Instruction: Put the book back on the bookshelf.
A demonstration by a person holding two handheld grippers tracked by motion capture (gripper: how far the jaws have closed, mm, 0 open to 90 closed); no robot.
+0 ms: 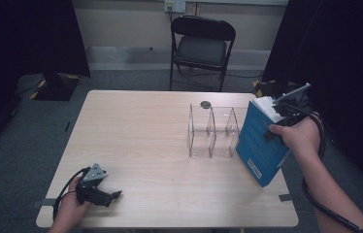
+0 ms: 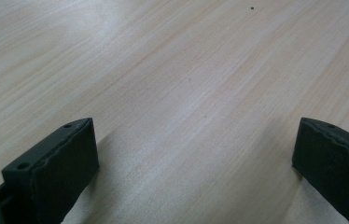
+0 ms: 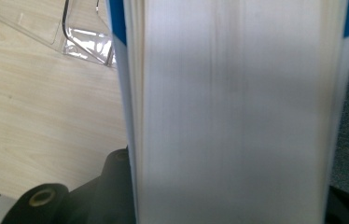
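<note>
2 grippers show in the high view. At right of centre, the right gripper (image 1: pixel 277 127) clamps a thick blue book (image 1: pixel 259 143), tilted and lifted above the table (image 1: pixel 136 126) edge, just right of the clear acrylic rack (image 1: pixel 212 131). In the right gripper view the book's white page edge (image 3: pixel 238 112) runs up mid-frame between the jaws, the rack (image 3: pixel 77 32) at upper left. At lower left of the high view, the left gripper (image 1: pixel 106 196) rests on the table, jaws spread wide around nothing.

left gripper (image 1: pixel 103 193): low, jaws wide | right gripper (image 1: pixel 280 127): raised, jaws clamped
</note>
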